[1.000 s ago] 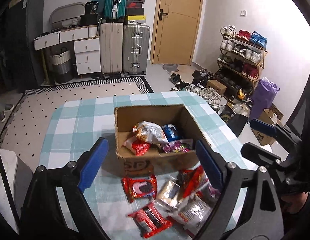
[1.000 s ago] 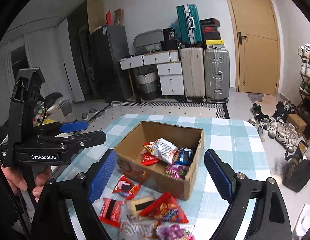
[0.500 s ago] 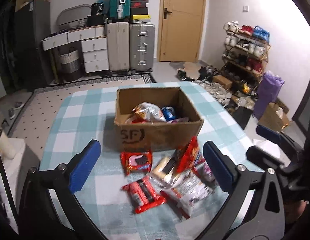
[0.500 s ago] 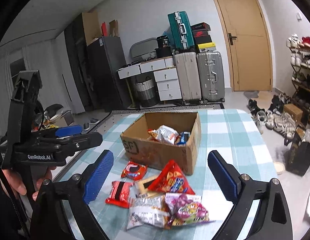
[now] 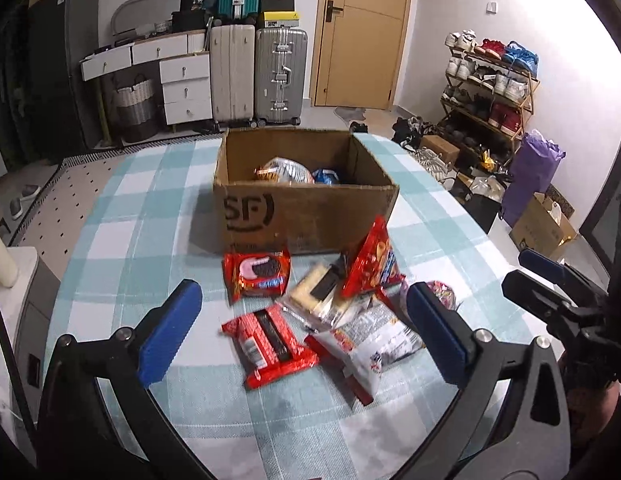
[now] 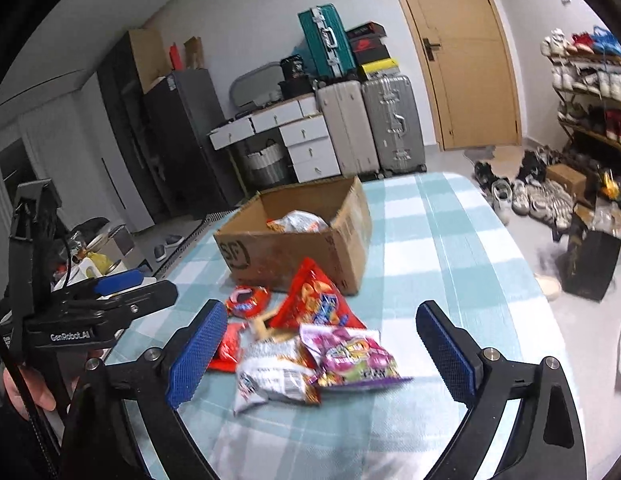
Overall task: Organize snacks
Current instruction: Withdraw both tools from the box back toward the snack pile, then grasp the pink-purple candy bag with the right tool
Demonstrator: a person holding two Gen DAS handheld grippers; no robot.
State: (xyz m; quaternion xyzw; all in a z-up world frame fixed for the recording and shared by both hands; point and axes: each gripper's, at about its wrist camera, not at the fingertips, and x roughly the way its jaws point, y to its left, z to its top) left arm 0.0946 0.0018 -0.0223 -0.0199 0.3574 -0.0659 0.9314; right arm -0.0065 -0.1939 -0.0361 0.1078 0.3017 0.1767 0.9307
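A brown cardboard box (image 5: 306,210) marked SF stands on the checked tablecloth and holds a silver-orange bag (image 5: 284,170) and a blue packet (image 5: 325,176). In front of it lie several loose snacks: a red cookie pack (image 5: 257,274), a red wafer pack (image 5: 270,344), a red chip bag (image 5: 374,260), a white-silver bag (image 5: 374,344). My left gripper (image 5: 302,332) is open and empty above them. My right gripper (image 6: 322,354) is open and empty over a purple candy bag (image 6: 350,354), a silver bag (image 6: 274,374) and the red chip bag (image 6: 316,304). The box also shows in the right wrist view (image 6: 294,236).
The table (image 5: 122,216) has rounded edges, with floor on all sides. Suitcases (image 5: 280,74) and drawers (image 5: 184,84) stand at the back wall. A shoe rack (image 5: 490,92) and boxes are on the right. The other hand-held gripper (image 6: 90,312) shows at the left of the right wrist view.
Both grippers have pulled back from over the box and dropped lower toward the near side of the table. The loose snacks now lie between the fingers. Both stayed open.
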